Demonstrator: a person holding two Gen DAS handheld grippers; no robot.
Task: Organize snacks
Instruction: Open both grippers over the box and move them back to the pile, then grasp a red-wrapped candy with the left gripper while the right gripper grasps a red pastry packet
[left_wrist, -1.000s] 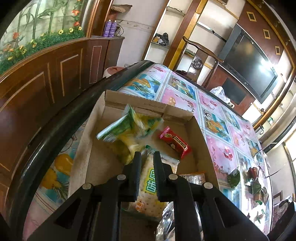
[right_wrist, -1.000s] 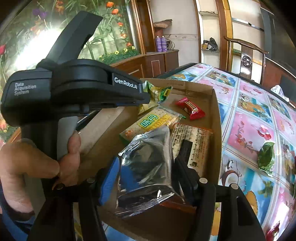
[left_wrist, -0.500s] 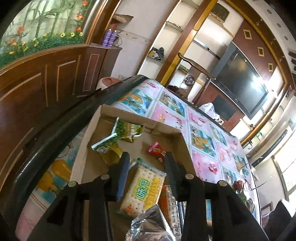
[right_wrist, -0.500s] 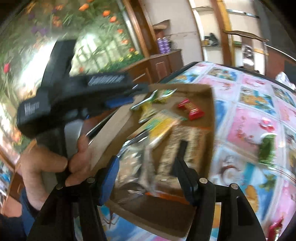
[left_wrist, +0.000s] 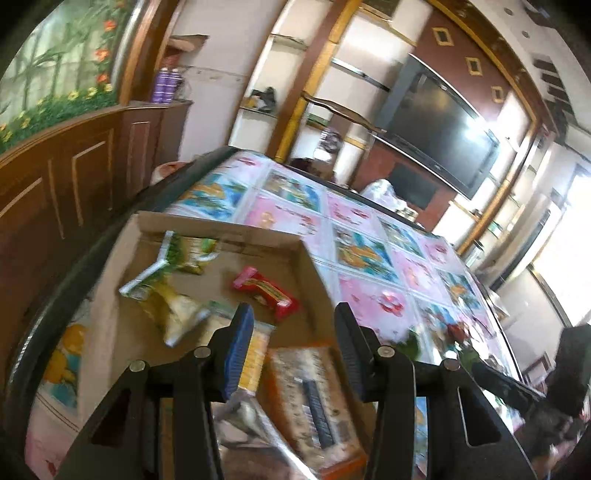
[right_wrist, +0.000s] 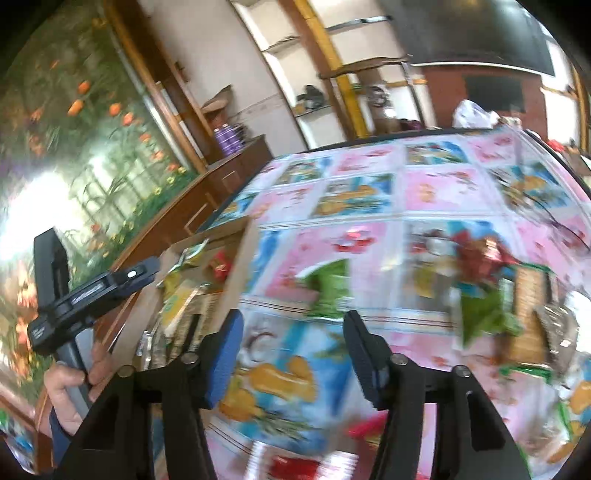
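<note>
A shallow cardboard box lies on the table and holds several snacks: a green-yellow bag, a red packet, a cracker pack, an orange-edged pack and a silver bag. My left gripper is open and empty above the box. My right gripper is open and empty over the tablecloth, right of the box. Loose snacks lie on the table to its right: a green packet, a red one and a brown cracker pack.
The table has a pink and blue picture cloth and a dark rim. A wooden cabinet stands left, a chair and a television behind. The hand holding the left gripper shows at left.
My left gripper opened and drew back from the cracker pack. My right gripper let go of the silver bag in the box and swung right over the tablecloth toward the loose snacks.
</note>
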